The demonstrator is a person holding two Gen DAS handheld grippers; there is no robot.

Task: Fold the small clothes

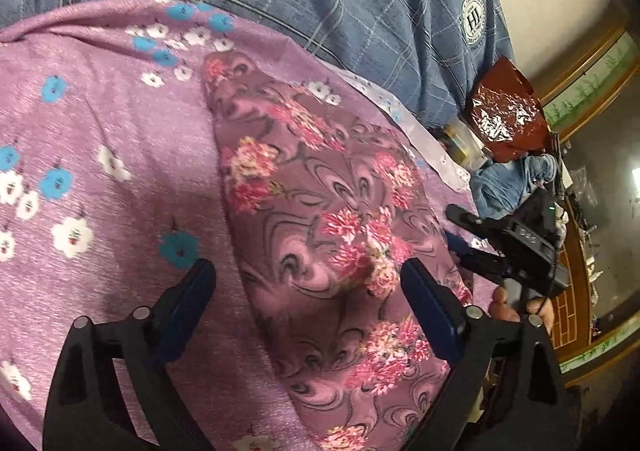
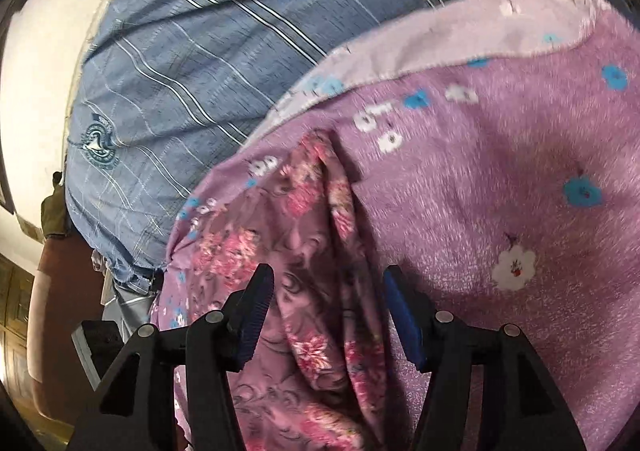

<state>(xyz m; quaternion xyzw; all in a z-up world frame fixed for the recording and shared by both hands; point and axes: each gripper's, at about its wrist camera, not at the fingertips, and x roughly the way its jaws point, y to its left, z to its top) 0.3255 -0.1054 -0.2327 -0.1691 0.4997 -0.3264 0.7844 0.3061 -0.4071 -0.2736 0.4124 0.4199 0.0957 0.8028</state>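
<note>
Left gripper (image 1: 308,303): fingers spread wide, nothing between pads, hovering over near part of floral garment (image 1: 320,211).

Garment: small pink-flowered piece lying on purple flowered blanket (image 1: 100,123), right of centre in left view. Looks thin, soft, light, limp; likely to sag and slide, not fragile. Best hold: edge or corner, pinched from each side.

Long axis runs near to far, tapering to far end, slightly bunched along right edge.

Right gripper (image 2: 328,311): fingers apart, straddling folded ridge of garment, pads not pressing.
</note>
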